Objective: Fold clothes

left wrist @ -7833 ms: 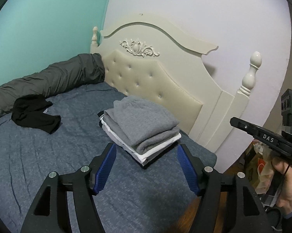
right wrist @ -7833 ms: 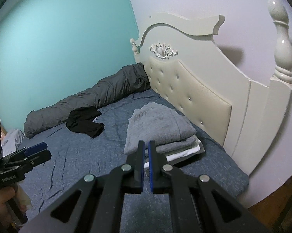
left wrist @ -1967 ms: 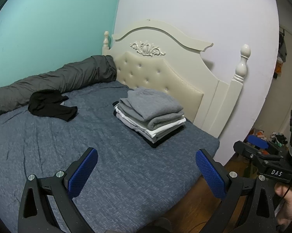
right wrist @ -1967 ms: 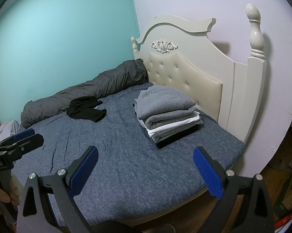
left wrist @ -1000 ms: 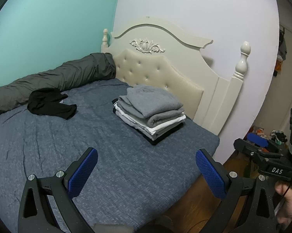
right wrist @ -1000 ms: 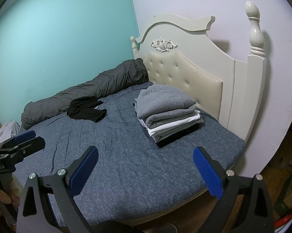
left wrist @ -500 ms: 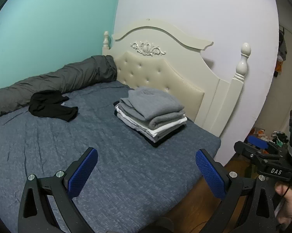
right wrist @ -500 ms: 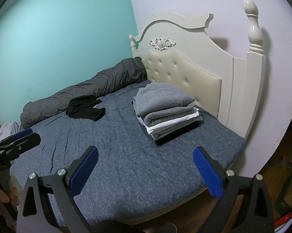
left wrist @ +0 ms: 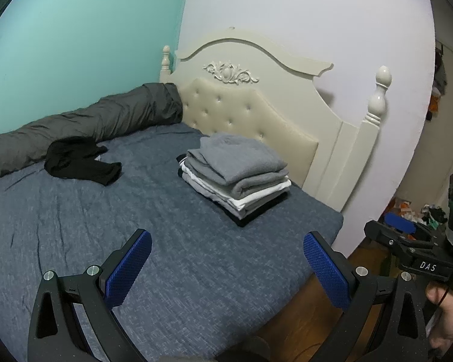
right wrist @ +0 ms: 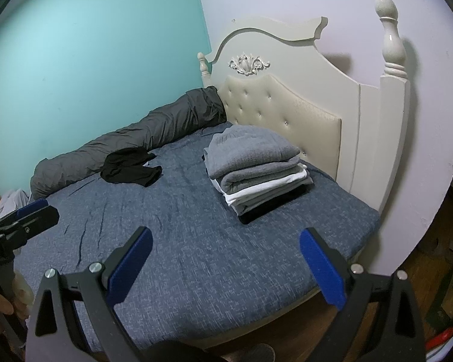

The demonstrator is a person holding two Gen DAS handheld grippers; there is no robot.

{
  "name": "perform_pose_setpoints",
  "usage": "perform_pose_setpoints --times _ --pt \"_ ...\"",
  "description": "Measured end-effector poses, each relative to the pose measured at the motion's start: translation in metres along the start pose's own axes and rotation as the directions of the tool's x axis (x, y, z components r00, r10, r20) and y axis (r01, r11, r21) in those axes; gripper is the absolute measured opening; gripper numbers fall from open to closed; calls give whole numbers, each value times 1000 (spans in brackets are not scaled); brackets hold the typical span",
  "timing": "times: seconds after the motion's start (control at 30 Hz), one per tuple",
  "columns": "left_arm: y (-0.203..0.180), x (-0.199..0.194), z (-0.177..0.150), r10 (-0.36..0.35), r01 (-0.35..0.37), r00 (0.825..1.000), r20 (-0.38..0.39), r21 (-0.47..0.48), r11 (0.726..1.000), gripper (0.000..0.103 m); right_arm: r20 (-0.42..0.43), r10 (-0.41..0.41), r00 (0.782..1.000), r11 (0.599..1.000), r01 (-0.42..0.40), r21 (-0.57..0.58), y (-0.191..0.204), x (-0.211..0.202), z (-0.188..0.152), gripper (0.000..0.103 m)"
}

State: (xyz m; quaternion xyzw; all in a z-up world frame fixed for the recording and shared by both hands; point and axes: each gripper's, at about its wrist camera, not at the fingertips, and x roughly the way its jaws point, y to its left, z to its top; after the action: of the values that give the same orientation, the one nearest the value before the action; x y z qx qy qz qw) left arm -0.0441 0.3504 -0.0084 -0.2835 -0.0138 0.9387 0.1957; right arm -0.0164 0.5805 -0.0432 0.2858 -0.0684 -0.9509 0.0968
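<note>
Left wrist view: left gripper (left wrist: 226,267) hangs released, jaws wide apart, above the blue bed (left wrist: 75,226), with the folded stack of clothes (left wrist: 237,173) at 12 o'clock near the headboard (left wrist: 256,111) and a crumpled black garment (left wrist: 78,164) at 10 o'clock. Right wrist view: right gripper (right wrist: 225,265) is likewise spread wide and holds nothing, the stack (right wrist: 256,166) at 12 o'clock, the black garment (right wrist: 130,166) at 10 o'clock beside a rolled grey duvet (right wrist: 136,144).

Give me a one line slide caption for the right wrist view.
Open right gripper above bed, facing folded stack and crumpled black garment.
</note>
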Motion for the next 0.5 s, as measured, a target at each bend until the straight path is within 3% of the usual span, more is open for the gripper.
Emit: perform_pose_setpoints --times 0.17,0.5 --pt "3 7 0 -22 21 999 -37 -31 999 103 1 1 1000 1000 -1 1 0 0 0 99" --pt "-3 5 0 -17 17 1000 -13 -7 1000 102 0 2 1000 1000 -2 3 -1 1 -1 99"
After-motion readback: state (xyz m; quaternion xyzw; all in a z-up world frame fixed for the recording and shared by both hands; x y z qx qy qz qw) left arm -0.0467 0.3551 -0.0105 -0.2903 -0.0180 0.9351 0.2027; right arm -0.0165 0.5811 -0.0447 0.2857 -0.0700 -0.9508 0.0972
